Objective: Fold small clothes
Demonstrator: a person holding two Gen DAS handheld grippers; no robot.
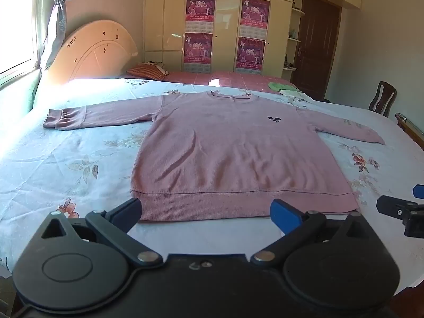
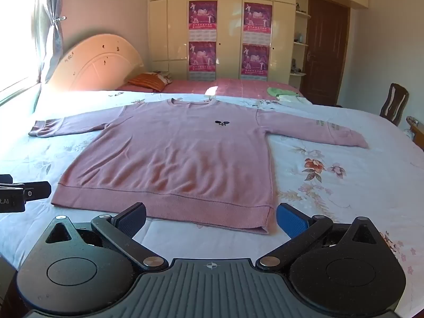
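Here we are at the near edge of the bed [image 1: 66,159], and the pink sweater [image 1: 238,153] lies face up on the flowered sheet, spread flat, both sleeves out to the sides, neckline away from me and the ribbed hem [image 1: 238,204] closest to my tools. My left gripper [image 1: 206,212] hangs just short of that hem with its jaws spread as wide as they go, nothing between them; my right gripper [image 2: 212,220] is the same, wide apart and empty, sitting by the hem's right-hand corner. This looks like a soft knit, light for its spread, so I expect it to droop and drag rather than hold any shape when lifted; one pinch in the middle would only bunch it. The sheet underneath is thin too, so a deep bite risks catching bedding along with the knit. The ribbed bands look like the firmest places to take: the left cuff [image 1: 53,119], the right cuff [image 2: 355,139], or the hem corners. I judge nothing is folded yet. Best bet, I think, is a sleeve end or a shoulder with each tool, lifting only slightly and laying it across the body so the fabric slides little. The small dark emblem [image 2: 222,123] on the chest gives me a centre mark.
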